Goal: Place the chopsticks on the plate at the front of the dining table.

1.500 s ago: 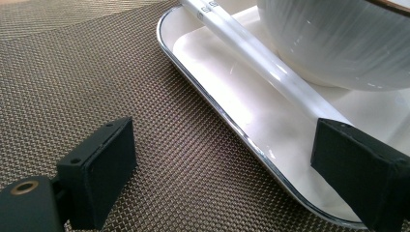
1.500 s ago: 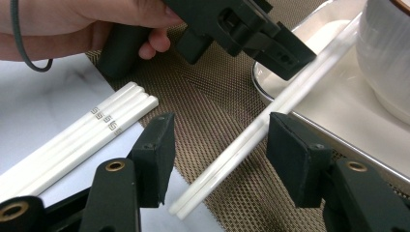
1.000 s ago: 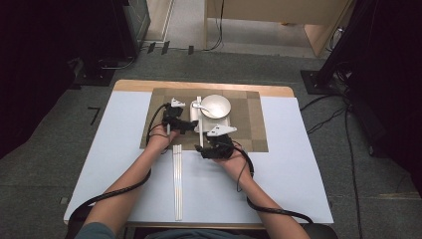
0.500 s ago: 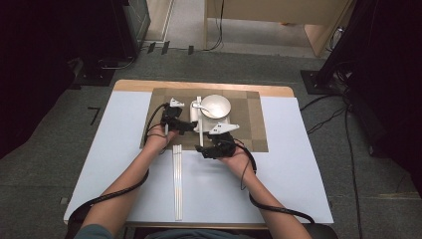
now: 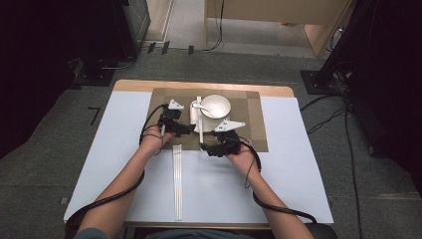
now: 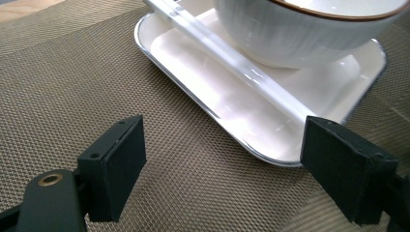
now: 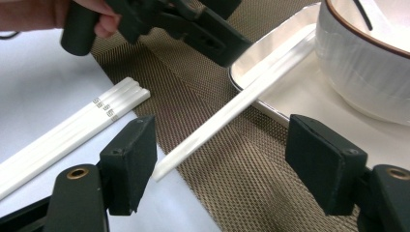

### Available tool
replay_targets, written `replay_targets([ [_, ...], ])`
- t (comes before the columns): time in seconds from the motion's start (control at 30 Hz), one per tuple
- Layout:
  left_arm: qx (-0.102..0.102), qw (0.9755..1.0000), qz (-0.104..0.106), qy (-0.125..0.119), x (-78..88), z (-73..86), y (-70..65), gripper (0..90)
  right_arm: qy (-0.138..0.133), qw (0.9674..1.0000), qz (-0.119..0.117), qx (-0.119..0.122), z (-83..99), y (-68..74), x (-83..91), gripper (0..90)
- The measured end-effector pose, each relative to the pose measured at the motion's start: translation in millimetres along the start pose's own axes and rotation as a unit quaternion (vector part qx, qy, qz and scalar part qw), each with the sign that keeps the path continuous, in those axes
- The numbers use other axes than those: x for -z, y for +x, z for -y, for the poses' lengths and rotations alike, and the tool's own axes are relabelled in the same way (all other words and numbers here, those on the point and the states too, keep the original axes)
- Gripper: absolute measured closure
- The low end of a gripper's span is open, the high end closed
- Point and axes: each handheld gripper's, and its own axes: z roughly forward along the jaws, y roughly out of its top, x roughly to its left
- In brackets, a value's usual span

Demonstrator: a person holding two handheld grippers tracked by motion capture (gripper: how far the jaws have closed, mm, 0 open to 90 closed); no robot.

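Nearest on the white counter [image 5: 124,164] lie three white chopsticks [image 5: 177,181], side by side. Beyond them the right tool [image 7: 222,159], jaws spread and holding nothing, faces a single white chopstick [image 7: 227,113] slanting off a white rectangular tray [image 6: 232,104] onto the woven brown placemat [image 6: 87,87]. The left tool [image 6: 222,164], also spread, hovers beside the tray. Farther back a white ribbed bowl [image 5: 215,105] sits on the tray.

High view sits up above the person's side, looking forward and down over the whole table [image 5: 298,164]. Each hand-held gripper cam rides low, super close to the woven mat [image 6: 72,72], looking out along its own jaws. Both close-ups catch the white tray [image 6: 309,92], the bowl [image 7: 367,72] and the loose chopstick [image 7: 227,111], same as the overhead.
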Motion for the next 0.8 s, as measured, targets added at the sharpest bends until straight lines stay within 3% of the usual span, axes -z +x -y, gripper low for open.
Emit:
replay_targets([
  [0.23,-0.027,0.9996,-0.005,0.003,8.3,1.1,-7.1,16.2,0.002,0.9999,-0.001,0.014,-0.6,-2.9,3.9,26.9],
  [0.43,-0.031,0.9995,0.004,-0.003,19.9,2.6,-11.3,16.2,-0.004,0.9998,-0.005,0.018,-1.8,-5.4,9.3,27.0],
  [0.53,-0.039,0.9992,0.01,-0.005,24.3,5.9,-14.3,16.2,0.011,0.9996,-0.02,0.015,-1.7,-7.4,9.8,27.0],
  [0.6,-0.044,0.9988,0.018,-0.006,27.6,9.0,-16.1,16.2,0.014,0.9993,-0.018,0.031,-0.6,-7.7,10.5,27.0],
  [0.67,-0.047,0.9987,0.019,-0.003,30.9,11.9,-16.7,16.2,0.017,0.9992,-0.022,0.027,0.0,-8.3,10.6,27.0],
  [0.8,-0.042,0.9989,0.02,-0.004,37.7,16.9,-15.3,16.2,0.025,0.9987,-0.029,0.033,1.1,-7.4,10.1,26.9],
])
